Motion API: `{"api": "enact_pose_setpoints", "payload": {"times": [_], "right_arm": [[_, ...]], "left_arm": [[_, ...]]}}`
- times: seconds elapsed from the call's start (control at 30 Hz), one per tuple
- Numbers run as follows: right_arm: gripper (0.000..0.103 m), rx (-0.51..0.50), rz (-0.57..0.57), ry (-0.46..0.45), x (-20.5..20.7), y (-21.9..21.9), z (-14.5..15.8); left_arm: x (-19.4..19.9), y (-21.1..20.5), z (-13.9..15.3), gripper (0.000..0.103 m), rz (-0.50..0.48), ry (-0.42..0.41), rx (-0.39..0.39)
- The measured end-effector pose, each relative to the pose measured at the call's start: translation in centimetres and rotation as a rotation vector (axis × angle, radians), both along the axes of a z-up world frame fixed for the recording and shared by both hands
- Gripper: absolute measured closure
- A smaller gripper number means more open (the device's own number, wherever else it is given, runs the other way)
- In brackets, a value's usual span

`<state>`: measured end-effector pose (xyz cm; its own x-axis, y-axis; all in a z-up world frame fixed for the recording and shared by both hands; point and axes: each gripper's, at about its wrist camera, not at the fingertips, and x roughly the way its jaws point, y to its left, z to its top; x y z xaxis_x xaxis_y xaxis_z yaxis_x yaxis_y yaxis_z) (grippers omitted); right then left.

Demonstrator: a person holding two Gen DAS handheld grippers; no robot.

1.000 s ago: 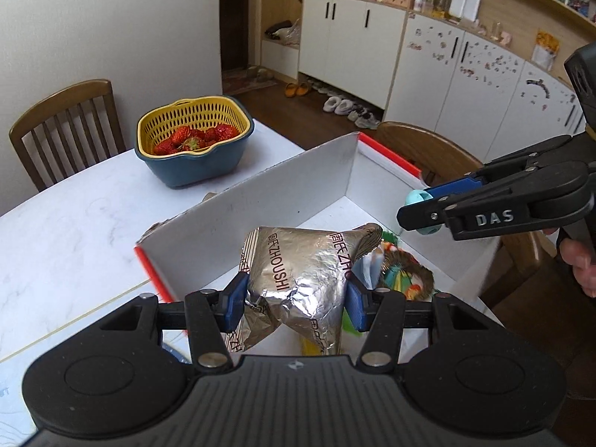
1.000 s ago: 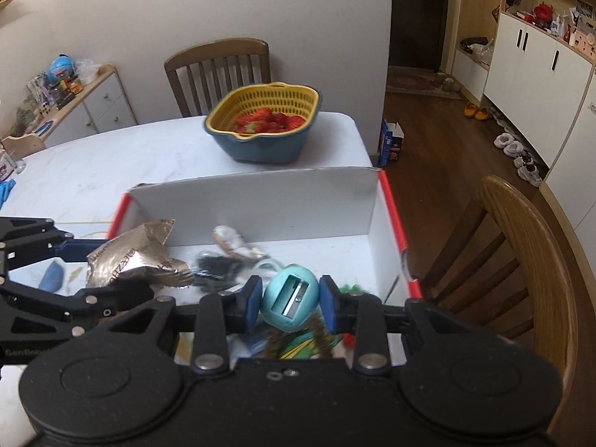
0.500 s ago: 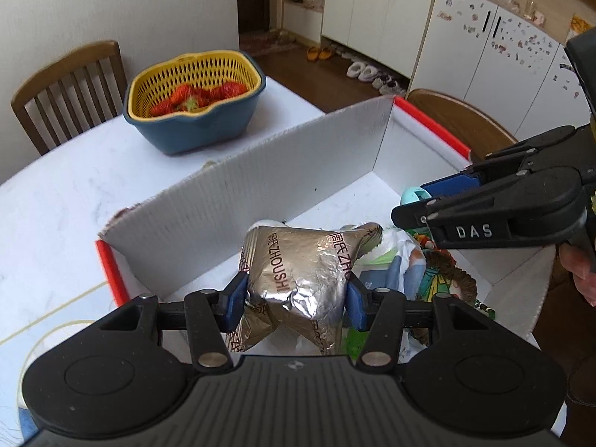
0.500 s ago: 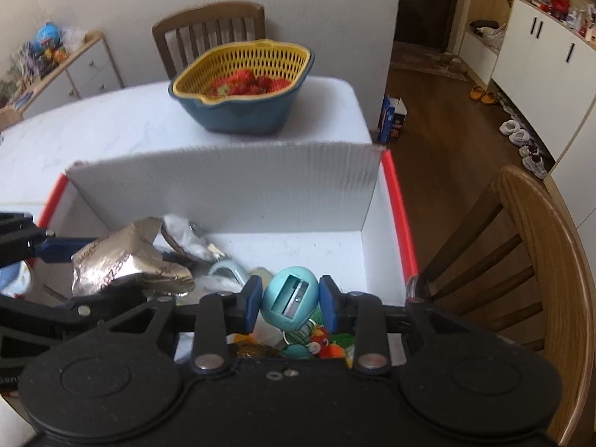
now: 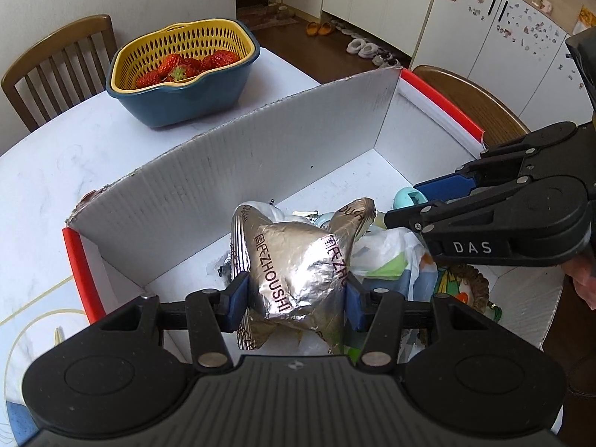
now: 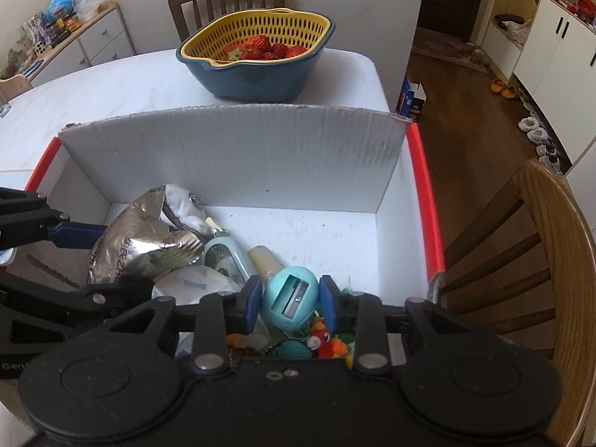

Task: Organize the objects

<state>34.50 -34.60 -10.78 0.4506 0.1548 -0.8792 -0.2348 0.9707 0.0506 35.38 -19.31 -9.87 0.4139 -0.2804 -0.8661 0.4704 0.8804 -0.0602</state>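
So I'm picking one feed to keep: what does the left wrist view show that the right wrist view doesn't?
Only the left wrist view: the left gripper clamping the foil bag.
Only the right wrist view: the right gripper clamping the teal sharpener head-on, and the parrot toy.
Both: the white box, the strawberry basket, the table.

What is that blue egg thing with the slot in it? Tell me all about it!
It is a pale blue, egg-shaped pencil sharpener that looks like smooth plastic. Its flat face has a slot with a small metal blade. The right gripper holds it between its blue fingers, over the jumble inside the white box.
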Motion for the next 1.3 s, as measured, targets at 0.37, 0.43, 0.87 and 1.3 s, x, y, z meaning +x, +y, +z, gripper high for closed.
{"api": "enact_pose_setpoints", "payload": {"times": [0.37,0.43,0.87,1.3], "right_arm": [[0.067,-0.011,0.021,0.014,-0.3,0.1,0.2],[0.065,-0.018,0.029,0.010,-0.5,0.1,0.6],[0.041,-0.029,0.033,-0.104,-3.4,-0.6,4.6],[0.035,0.040,-0.030,-0.197,-9.1,0.3,8.3]], "left_arm": [[-0.2,0.2,0.0,0.041,0.005,0.009,0.004],[-0.4,0.4,0.3,0.041,0.008,0.005,-0.006],[-2.7,1.6,3.9,0.037,0.029,-0.089,-0.069],[-6.9,5.0,7.8,0.028,0.026,-0.181,-0.168]]}}
